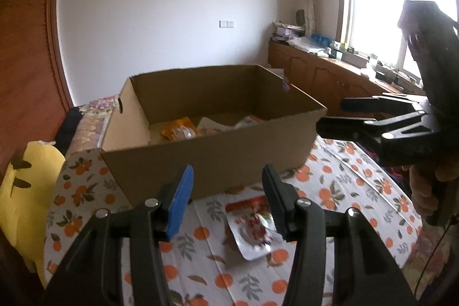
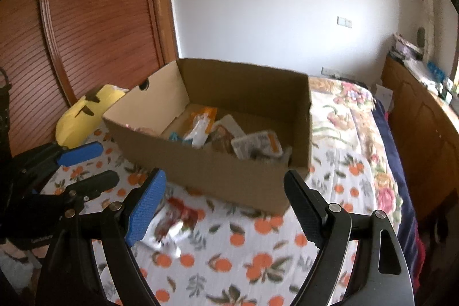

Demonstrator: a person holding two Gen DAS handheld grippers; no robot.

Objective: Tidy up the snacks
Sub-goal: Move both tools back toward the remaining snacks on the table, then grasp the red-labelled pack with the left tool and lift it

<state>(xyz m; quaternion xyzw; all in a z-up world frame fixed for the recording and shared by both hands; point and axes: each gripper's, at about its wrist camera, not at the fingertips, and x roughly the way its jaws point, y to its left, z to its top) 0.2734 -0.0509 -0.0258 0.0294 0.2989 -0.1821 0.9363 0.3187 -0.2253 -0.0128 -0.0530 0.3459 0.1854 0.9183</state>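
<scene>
The box (image 1: 212,162) is matt brown cardboard. In front of the box lies a glossy foil packet (image 1: 252,228) on a printed cotton-like cloth (image 1: 200,263). Left of the box, the door (image 2: 86,5) is slatted, varnished wood.

Under me lies a white bedsheet printed with oranges and leaves (image 1: 338,179); a floral quilt (image 2: 341,116) covers the bed beyond it. A yellow plush cushion with black markings (image 1: 25,191) sits at the sheet's left edge. I see a reddish-brown louvred wooden wardrobe door (image 2: 86,19), a white wall (image 1: 172,5), a bright window (image 1: 381,5), and a cluttered brown wooden cabinet (image 1: 324,73) below it.
</scene>
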